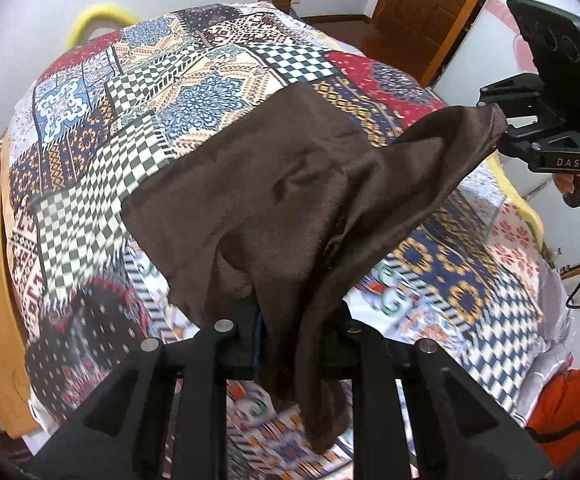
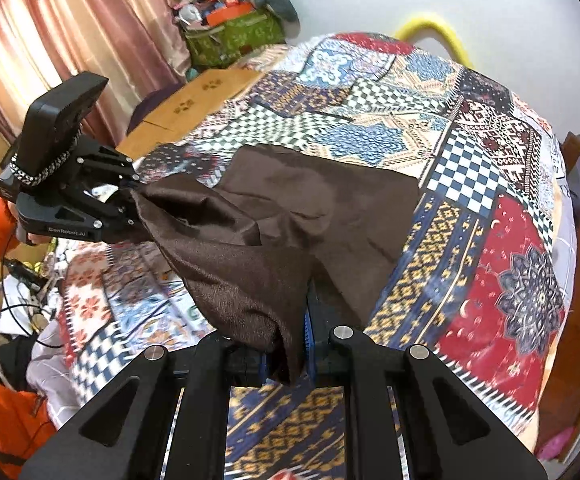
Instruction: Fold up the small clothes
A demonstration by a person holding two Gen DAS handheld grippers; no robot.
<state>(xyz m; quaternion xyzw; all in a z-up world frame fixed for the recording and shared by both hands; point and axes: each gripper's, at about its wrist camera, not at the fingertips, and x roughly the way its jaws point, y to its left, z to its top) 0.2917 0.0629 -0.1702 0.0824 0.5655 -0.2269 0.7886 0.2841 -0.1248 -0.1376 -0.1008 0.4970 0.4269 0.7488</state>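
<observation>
Brown cloth [image 1: 249, 184] — faintly shiny weave; grippers — matt black plastic

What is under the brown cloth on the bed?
Under the brown cloth only the patchwork bedspread shows, around its far half. The part it covers is hidden. Its near edge is lifted by both grippers.

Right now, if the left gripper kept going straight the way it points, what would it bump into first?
Probably the brown cloth it already grips: the left gripper aims along it, and the rest lies ahead on the patchwork bedspread. Depth is hard to judge.
</observation>
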